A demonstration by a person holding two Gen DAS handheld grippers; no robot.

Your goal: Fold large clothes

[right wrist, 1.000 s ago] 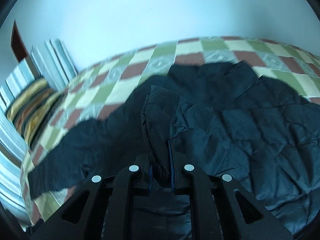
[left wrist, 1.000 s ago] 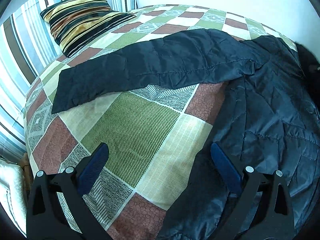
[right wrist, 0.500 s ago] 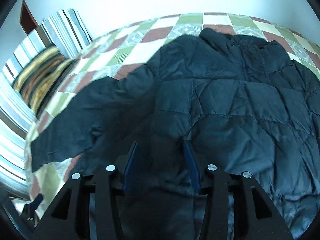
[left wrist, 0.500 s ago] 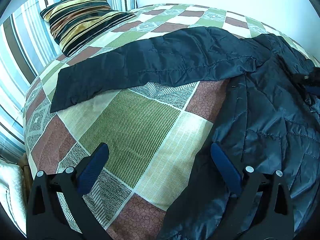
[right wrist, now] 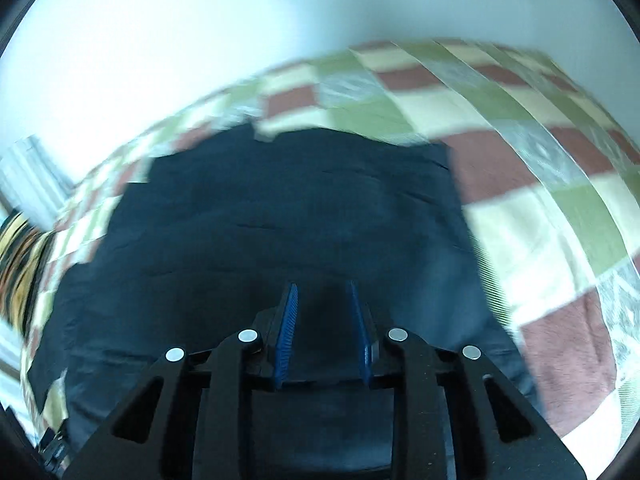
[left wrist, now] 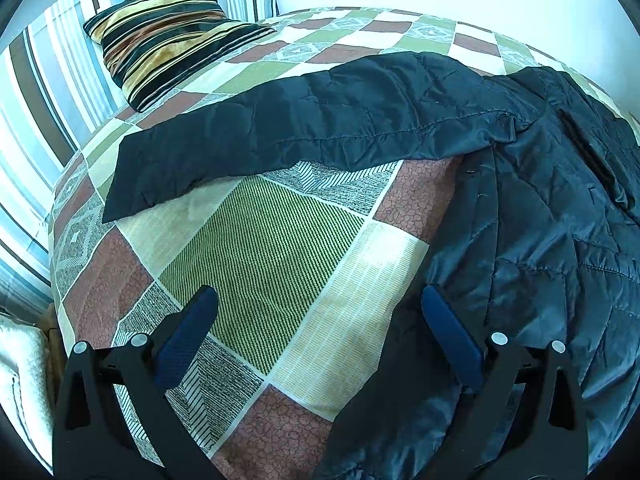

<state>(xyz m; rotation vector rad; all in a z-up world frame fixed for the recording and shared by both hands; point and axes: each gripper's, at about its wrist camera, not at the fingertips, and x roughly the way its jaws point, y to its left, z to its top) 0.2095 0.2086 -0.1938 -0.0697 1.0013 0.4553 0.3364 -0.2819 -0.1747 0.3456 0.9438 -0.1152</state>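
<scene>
A large dark navy quilted jacket (left wrist: 560, 220) lies spread on the checked bed (left wrist: 260, 248). One long sleeve (left wrist: 320, 128) stretches out to the left towards the pillow. My left gripper (left wrist: 318, 296) is wide open above the bare bedspread, with its right finger at the jacket's near edge and nothing between the pads. In the blurred right wrist view the jacket (right wrist: 280, 208) fills the middle. My right gripper (right wrist: 322, 286) hangs over the jacket with its jaws closing. A gap still shows between the blue pads and no cloth is in it.
A striped pillow (left wrist: 168, 36) lies at the head of the bed, against striped fabric (left wrist: 36, 92) on the left. A white wall runs along the far side. Bare bedspread (right wrist: 540, 208) shows to the right of the jacket. A white cloth (left wrist: 20, 380) sits beyond the bed's near-left edge.
My right gripper let go of the jacket fold it was pinching and swept fast to the right over the jacket. The jacket body settled flatter. My left gripper stayed still.
</scene>
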